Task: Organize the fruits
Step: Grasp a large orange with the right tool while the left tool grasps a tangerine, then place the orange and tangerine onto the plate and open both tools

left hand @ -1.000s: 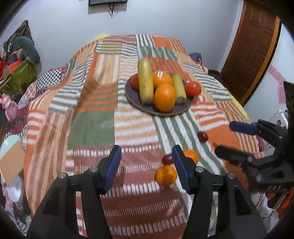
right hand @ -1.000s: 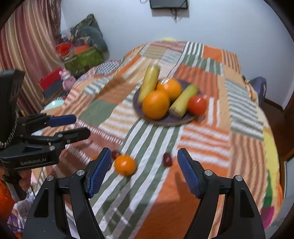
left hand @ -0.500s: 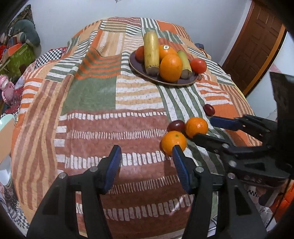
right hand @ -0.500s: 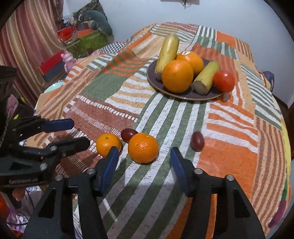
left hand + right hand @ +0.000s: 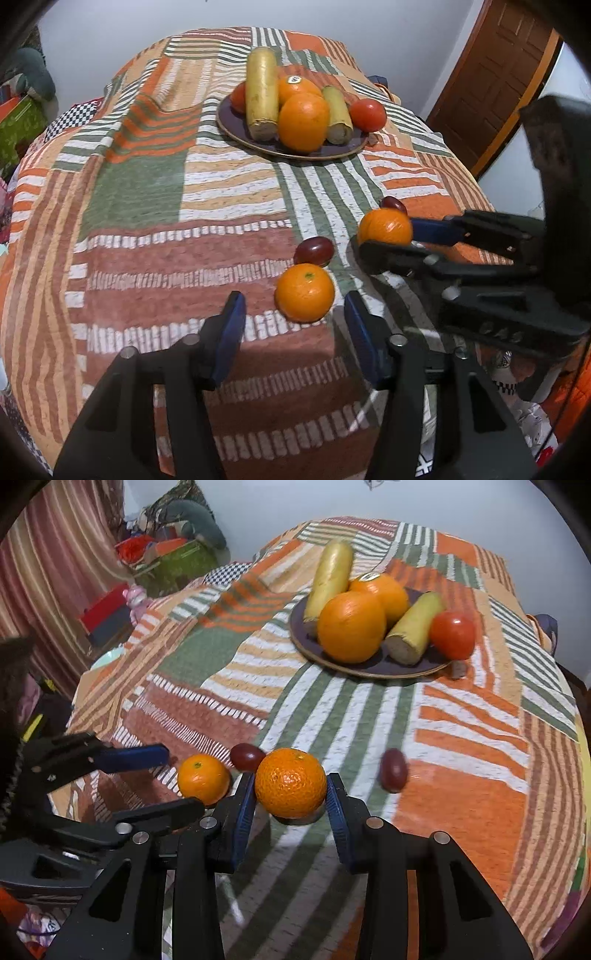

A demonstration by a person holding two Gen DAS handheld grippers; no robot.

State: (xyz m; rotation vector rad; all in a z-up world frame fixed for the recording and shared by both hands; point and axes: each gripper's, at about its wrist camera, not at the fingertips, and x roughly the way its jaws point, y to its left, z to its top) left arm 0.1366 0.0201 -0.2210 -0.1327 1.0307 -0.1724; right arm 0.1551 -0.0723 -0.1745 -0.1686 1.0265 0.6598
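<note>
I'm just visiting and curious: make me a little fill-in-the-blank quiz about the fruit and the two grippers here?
1. The right gripper has its jaws around a ____.
2. The plate holds two oranges, two yellow fruits and ____ tomatoes.
3. The left gripper is open in front of the other ____.
4. Off the plate, the blanket also carries ____ dark red grapes.

Missing words: mandarin; two; mandarin; two

Even, soft indoor light falls from above; the patchwork blanket [image 5: 140, 192] is bright and colours are strong; short soft shadows sit under the fruit (no glare anywhere); fisheye bending curves the edges, corners go black; the nearest gripper parts look slightly blurred.
</note>
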